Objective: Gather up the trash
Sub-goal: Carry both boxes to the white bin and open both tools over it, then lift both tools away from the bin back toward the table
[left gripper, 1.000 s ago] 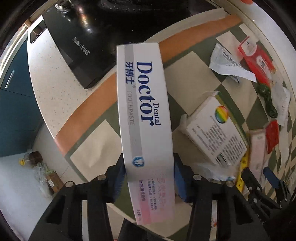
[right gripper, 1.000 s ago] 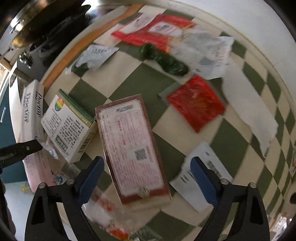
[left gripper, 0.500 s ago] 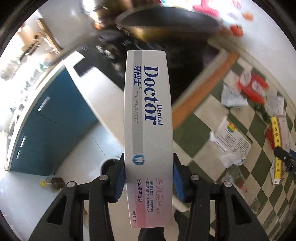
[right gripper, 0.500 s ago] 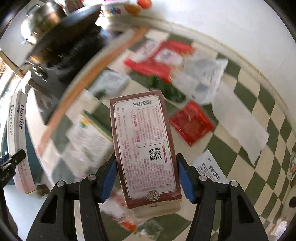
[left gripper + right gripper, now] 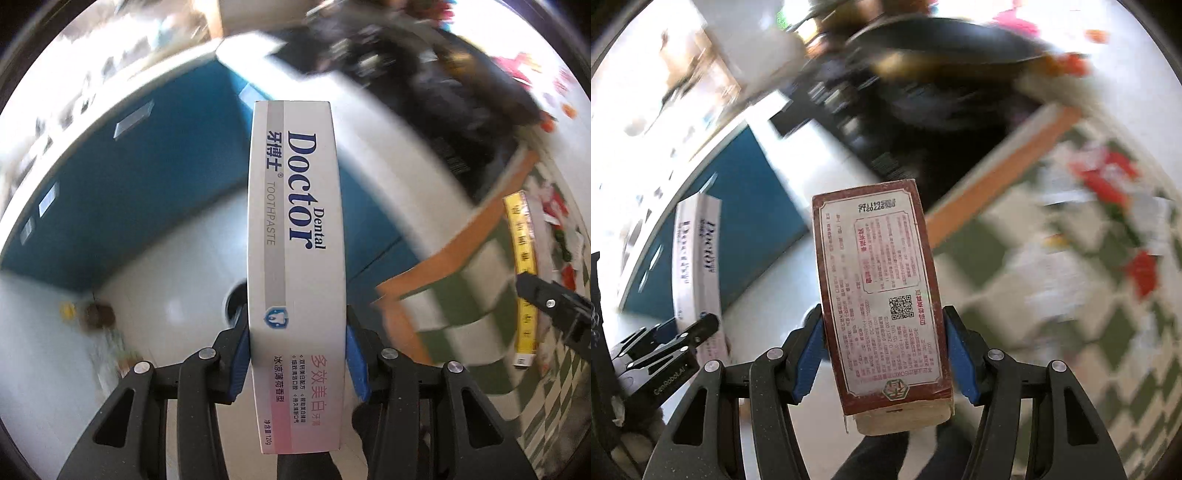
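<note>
Between our left gripper's blue pads sits the toothpaste box, clamped across its narrow sides near the lower end, so most of its length sticks forward past the fingers. We grip low because that leaves the long end free to tip into a bin first. Our right gripper is clamped the same way on a red-brown carton; its jaws have just been closing, and the pads now press both long edges. Both boxes are in the air, off the checked cloth, over white floor beside the blue cabinet. From the right wrist we see the left gripper holding its box just beside ours, so the two loads travel together. Red wrappers and papers lie blurred on the cloth, so collecting looks far from done. Behind the toothpaste box a dark round shape on the floor may be the bin, but we cannot tell.
</note>
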`<action>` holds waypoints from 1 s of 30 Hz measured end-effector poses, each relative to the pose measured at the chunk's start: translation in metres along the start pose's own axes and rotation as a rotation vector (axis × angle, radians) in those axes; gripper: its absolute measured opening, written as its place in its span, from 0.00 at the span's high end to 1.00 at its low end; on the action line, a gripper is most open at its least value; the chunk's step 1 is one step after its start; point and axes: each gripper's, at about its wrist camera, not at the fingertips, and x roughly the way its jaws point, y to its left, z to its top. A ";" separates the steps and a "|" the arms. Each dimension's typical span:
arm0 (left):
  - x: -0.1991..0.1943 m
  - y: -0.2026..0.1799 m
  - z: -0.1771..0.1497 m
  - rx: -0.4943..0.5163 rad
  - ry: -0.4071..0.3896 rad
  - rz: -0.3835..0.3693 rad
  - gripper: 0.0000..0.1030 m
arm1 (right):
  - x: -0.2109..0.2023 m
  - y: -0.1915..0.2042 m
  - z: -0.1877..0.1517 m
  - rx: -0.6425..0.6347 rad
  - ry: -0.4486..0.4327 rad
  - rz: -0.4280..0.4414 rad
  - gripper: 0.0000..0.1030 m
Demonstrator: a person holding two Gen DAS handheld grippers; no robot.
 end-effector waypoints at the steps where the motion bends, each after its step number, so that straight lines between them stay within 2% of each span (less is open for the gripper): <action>1: 0.018 0.026 -0.008 -0.030 0.038 -0.009 0.60 | 0.023 0.019 -0.007 -0.019 0.025 0.008 0.39; 4: 0.092 0.095 -0.035 -0.119 0.170 -0.028 0.60 | 0.108 0.062 -0.030 -0.047 0.123 0.038 0.39; 7: 0.202 0.152 -0.063 -0.212 0.341 -0.087 0.60 | 0.213 0.086 -0.058 -0.055 0.236 0.040 0.39; 9: 0.266 0.173 -0.077 -0.249 0.438 -0.142 0.60 | 0.288 0.096 -0.078 -0.060 0.303 0.022 0.39; 12: 0.370 0.193 -0.094 -0.299 0.566 -0.247 0.59 | 0.385 0.097 -0.100 -0.052 0.401 0.018 0.39; 14: 0.434 0.195 -0.102 -0.315 0.641 -0.326 0.59 | 0.433 0.095 -0.108 -0.050 0.443 0.013 0.39; 17: 0.499 0.192 -0.112 -0.337 0.722 -0.403 0.59 | 0.499 0.088 -0.118 -0.051 0.506 0.015 0.39; 19: 0.530 0.195 -0.119 -0.354 0.766 -0.434 0.58 | 0.524 0.082 -0.124 -0.063 0.534 0.019 0.39; 22: 0.555 0.199 -0.130 -0.397 0.811 -0.489 0.57 | 0.559 0.076 -0.128 -0.074 0.581 0.031 0.39; 23: 0.557 0.202 -0.131 -0.409 0.810 -0.493 0.50 | 0.568 0.077 -0.127 -0.078 0.594 0.033 0.39; 24: 0.558 0.206 -0.134 -0.419 0.812 -0.490 0.34 | 0.577 0.080 -0.125 -0.088 0.612 0.039 0.39; 26: 0.555 0.219 -0.138 -0.439 0.789 -0.469 0.20 | 0.592 0.088 -0.124 -0.107 0.642 0.040 0.38; 28: 0.549 0.232 -0.144 -0.459 0.777 -0.454 0.14 | 0.599 0.088 -0.132 -0.119 0.672 0.034 0.37; 30: 0.540 0.240 -0.141 -0.462 0.739 -0.412 0.11 | 0.608 0.094 -0.135 -0.119 0.684 0.031 0.25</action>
